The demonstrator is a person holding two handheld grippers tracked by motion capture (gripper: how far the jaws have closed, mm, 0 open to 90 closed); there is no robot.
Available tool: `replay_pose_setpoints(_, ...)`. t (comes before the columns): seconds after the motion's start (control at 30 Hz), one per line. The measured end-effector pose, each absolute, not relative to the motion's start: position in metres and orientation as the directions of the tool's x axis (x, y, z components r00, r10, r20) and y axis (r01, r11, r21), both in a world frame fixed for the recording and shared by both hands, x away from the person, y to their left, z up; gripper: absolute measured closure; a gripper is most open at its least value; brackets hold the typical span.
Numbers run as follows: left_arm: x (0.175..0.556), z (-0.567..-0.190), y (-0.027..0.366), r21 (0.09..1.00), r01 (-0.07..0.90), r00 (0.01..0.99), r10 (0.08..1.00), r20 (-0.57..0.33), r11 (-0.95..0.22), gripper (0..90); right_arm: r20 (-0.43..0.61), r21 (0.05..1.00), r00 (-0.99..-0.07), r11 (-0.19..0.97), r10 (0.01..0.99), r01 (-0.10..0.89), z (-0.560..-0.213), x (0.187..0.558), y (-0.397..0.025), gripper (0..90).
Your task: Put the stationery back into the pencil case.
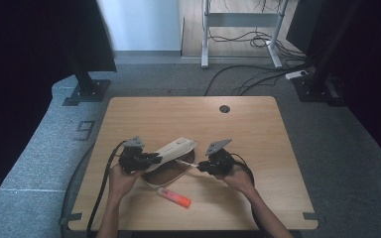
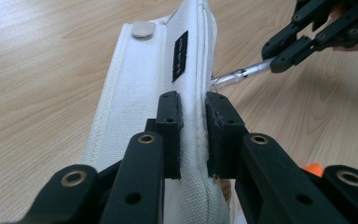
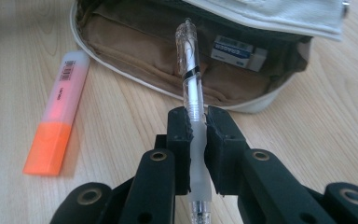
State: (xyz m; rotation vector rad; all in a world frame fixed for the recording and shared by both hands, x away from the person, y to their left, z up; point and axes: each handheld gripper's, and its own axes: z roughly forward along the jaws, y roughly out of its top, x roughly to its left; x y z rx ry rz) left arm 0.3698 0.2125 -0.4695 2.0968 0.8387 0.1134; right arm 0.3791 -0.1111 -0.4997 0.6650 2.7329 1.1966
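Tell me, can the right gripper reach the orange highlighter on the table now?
Probably not yet: the right gripper is shut on a clear pen. The highlighter lies uncovered beside the pencil case.

The open pencil case sits at the table's near middle. Its raised white flap bars entry from the far-left side. An orange highlighter lies just beside its near rim. Beyond the case, and well to either side, the wood is bare. Inside, an eraser occupies the back.
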Motion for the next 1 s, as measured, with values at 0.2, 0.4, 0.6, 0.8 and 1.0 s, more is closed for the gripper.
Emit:
replay_pose_setpoints(0.2, 0.37, -0.469, 0.212, 0.746, 0.523, 0.772, 0.601, -0.209, -0.412, 76.5, 0.088, 0.711, -0.912, 0.616, 0.402, 0.34, -0.502, 0.383, -0.096, 78.5)
replay_pose_setpoints(0.4, 0.369, -0.469, 0.212, 0.747, 0.522, 0.772, 0.6, -0.209, -0.412, 76.4, 0.069, 0.701, -0.926, 0.643, 0.37, 0.309, -0.501, 0.387, -0.076, 78.5)
replay_pose_setpoints(0.6, 0.369, -0.469, 0.211, 0.747, 0.523, 0.773, 0.599, -0.211, -0.412, 76.4, 0.068, 0.695, -0.932, 0.653, 0.355, 0.3, -0.504, 0.391, -0.065, 78.4)
replay_pose_setpoints(0.8, 0.37, -0.469, 0.211, 0.746, 0.526, 0.772, 0.598, -0.216, -0.409, 76.4, 0.058, 0.694, -0.938, 0.662, 0.341, 0.283, -0.506, 0.396, -0.048, 78.4)
replay_pose_setpoints(1.0, 0.37, -0.469, 0.211, 0.745, 0.527, 0.77, 0.6, -0.217, -0.408, 76.4, 0.043, 0.692, -0.945, 0.673, 0.325, 0.262, -0.509, 0.398, -0.033, 78.4)
